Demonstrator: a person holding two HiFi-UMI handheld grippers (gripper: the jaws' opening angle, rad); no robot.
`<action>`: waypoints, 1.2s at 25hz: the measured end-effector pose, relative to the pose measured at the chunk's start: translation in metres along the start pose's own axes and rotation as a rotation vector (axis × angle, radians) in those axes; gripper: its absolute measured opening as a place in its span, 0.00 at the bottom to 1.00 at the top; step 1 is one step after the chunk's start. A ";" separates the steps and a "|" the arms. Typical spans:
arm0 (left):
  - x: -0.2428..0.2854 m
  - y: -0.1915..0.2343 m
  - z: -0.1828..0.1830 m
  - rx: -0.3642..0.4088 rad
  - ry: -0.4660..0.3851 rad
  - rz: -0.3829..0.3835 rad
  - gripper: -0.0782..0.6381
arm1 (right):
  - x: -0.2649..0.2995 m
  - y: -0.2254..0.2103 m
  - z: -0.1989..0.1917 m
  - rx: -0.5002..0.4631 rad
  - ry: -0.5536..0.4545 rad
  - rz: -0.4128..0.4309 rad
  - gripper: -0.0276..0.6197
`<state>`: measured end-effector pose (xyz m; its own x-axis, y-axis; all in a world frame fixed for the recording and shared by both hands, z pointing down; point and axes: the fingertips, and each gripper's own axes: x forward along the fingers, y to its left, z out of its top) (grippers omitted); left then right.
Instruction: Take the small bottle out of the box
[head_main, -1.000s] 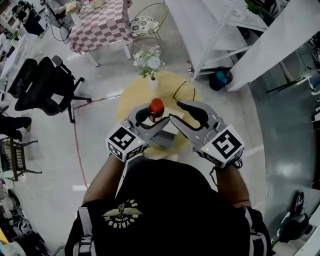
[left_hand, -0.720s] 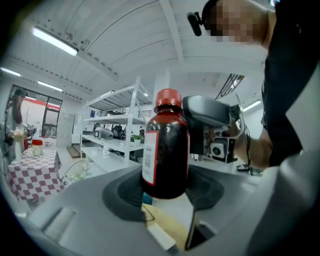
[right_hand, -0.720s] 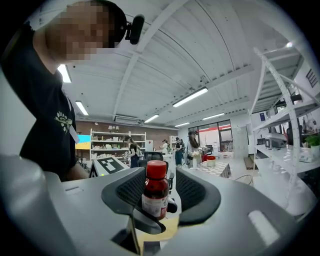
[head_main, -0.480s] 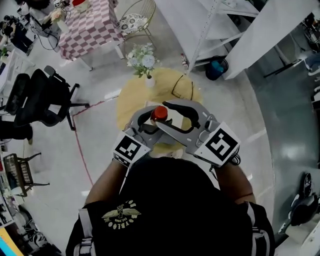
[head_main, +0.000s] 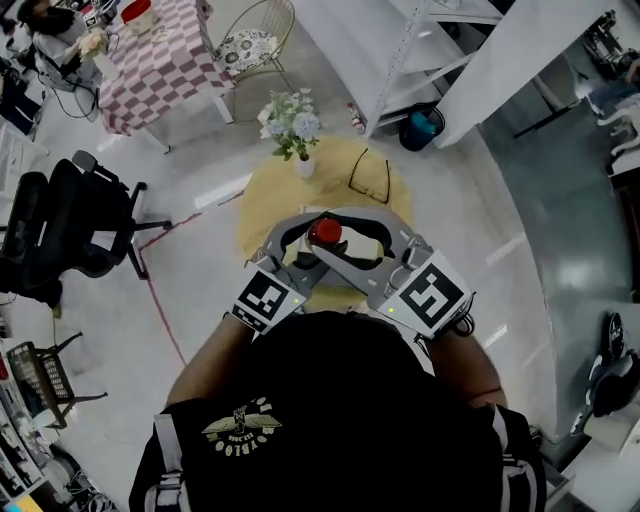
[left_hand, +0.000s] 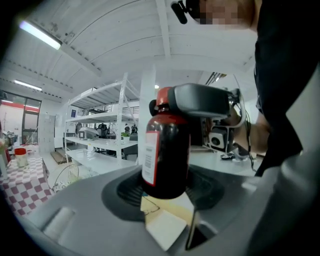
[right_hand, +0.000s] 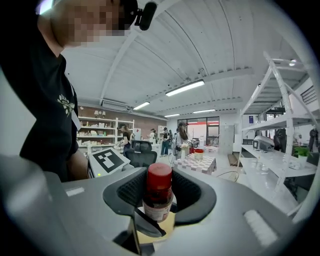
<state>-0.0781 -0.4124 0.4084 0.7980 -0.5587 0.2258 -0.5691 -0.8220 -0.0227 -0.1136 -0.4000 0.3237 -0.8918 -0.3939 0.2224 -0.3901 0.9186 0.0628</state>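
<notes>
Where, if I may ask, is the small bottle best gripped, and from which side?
Grip the small bottle by its dark body, below the red cap, level from the side: it stands upright, and its round wall probably seats in the jaws' hollows.

Closing in: the right gripper (head_main: 312, 236) reaches the small bottle (left_hand: 167, 155)
We note it has swung in from the frame's right: a second ago it stood clear; now its jaws ring the red cap (head_main: 325, 231), have just been closing, and leave gaps either side. The left gripper (left_hand: 165, 175), clamped on the box (left_hand: 167, 227), has shifted slightly right.
</notes>
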 end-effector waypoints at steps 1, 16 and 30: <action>-0.002 0.004 -0.005 0.009 0.013 -0.004 0.11 | 0.005 0.001 -0.001 -0.007 0.008 -0.016 0.29; -0.046 0.068 -0.109 -0.099 0.241 0.071 0.11 | 0.000 -0.027 -0.061 0.151 0.130 -0.335 0.29; -0.059 0.059 -0.132 -0.140 0.304 0.067 0.11 | 0.011 0.013 -0.262 0.200 0.318 -0.394 0.29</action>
<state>-0.1847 -0.4135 0.5227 0.6742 -0.5356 0.5085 -0.6571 -0.7494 0.0818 -0.0682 -0.3841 0.5818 -0.5684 -0.6499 0.5045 -0.7442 0.6676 0.0214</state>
